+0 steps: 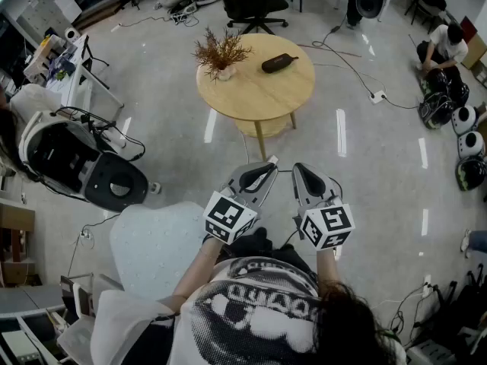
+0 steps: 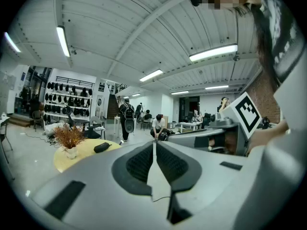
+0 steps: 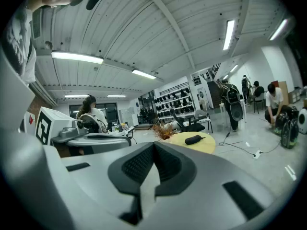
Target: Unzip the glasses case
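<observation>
The black glasses case (image 1: 280, 63) lies zipped on the far right part of a round wooden table (image 1: 259, 93), a good way ahead of both grippers. My left gripper (image 1: 269, 163) and right gripper (image 1: 297, 168) are held side by side in front of my chest, well short of the table, both shut with nothing between the jaws. In the left gripper view the case (image 2: 101, 147) lies left of the closed left gripper (image 2: 154, 143). From the right gripper view, the case (image 3: 193, 139) is to the right of the closed right gripper (image 3: 153, 145).
A vase of dried plants (image 1: 221, 53) stands on the table's left side. A black office chair (image 1: 255, 4) is behind the table. A white and black machine (image 1: 76, 162) sits on the floor at left. Cables and a power strip (image 1: 377, 96) lie at right, near a crouching person (image 1: 445, 46).
</observation>
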